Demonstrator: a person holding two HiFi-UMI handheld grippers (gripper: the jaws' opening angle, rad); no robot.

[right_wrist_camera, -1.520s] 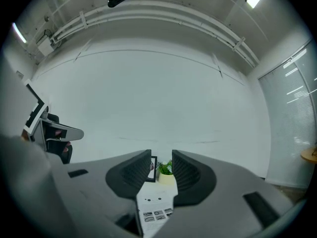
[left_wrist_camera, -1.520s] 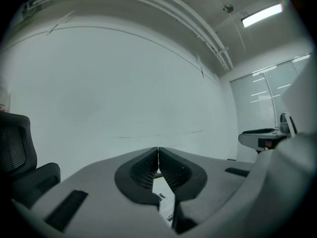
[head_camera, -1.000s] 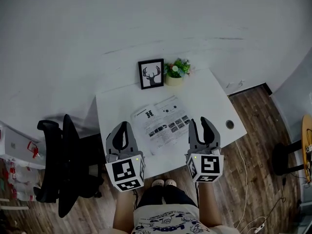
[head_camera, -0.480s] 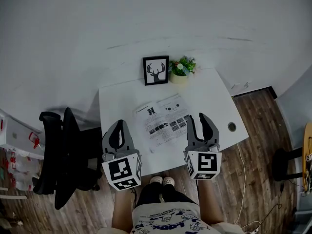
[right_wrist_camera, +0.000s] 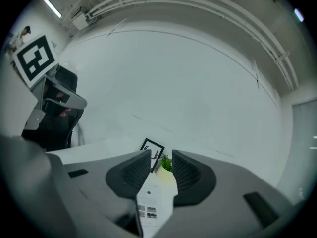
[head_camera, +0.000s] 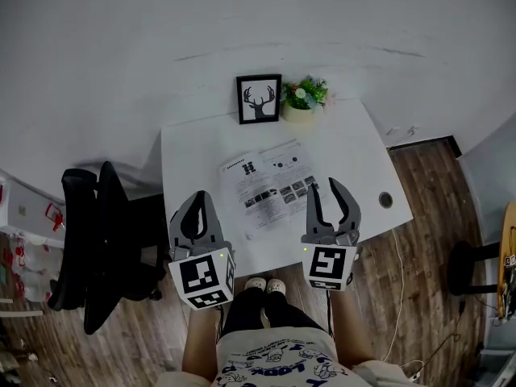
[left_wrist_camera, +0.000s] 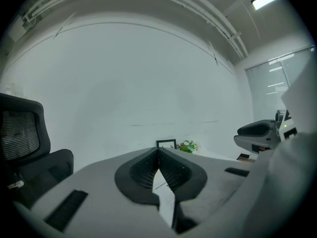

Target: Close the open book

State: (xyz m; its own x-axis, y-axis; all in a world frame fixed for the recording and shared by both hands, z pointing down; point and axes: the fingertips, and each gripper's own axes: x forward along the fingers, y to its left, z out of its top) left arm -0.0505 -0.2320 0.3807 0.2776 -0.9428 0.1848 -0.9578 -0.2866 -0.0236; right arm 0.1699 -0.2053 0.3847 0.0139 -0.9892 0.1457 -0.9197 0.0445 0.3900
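The open book (head_camera: 268, 185) lies flat on the white table (head_camera: 193, 147), its printed pages facing up. My left gripper (head_camera: 201, 195) hovers over the table's front left edge, shut, with nothing in it; in the left gripper view its tips (left_wrist_camera: 158, 150) touch and the book (left_wrist_camera: 166, 197) shows low beyond them. My right gripper (head_camera: 326, 185) hovers at the book's right front corner, open and empty. In the right gripper view its jaws (right_wrist_camera: 161, 157) stand apart, with the book (right_wrist_camera: 150, 205) below them.
A framed deer picture (head_camera: 259, 98) and a small potted plant (head_camera: 303, 97) stand at the table's back edge against the wall. A round cable hole (head_camera: 385, 200) sits near the right edge. A black office chair (head_camera: 89, 248) stands left of the table.
The right gripper has rolled about its own axis, so its marker cube faces the head camera more squarely. Both grippers stay in place over the table's front edge. The book has not moved.
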